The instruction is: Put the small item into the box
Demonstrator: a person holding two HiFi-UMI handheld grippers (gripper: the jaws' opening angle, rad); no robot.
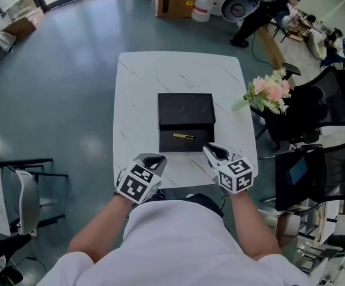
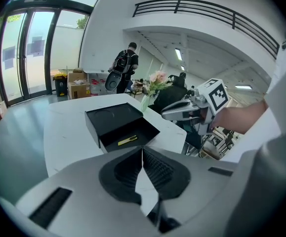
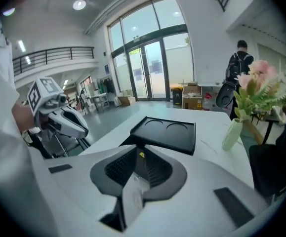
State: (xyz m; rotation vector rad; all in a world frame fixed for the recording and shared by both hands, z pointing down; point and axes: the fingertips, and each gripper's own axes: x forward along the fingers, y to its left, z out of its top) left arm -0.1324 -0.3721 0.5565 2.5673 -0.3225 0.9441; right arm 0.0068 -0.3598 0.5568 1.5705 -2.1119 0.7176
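A small, slim yellow bar [image 1: 183, 137] is seen lying flat inside the open black rectangular box [image 1: 167, 143] on the white marble-patterned table [image 1: 136, 88]. It is judged light, stiff and perhaps slippery, and best pinched across its narrow middle. The left gripper [image 1: 151, 158] is closed on nothing. The right gripper [image 1: 214, 152] is held slightly parted and empty.

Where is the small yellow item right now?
The small yellow item lies inside the open black box, in its near half, at the middle of the white table in the head view.
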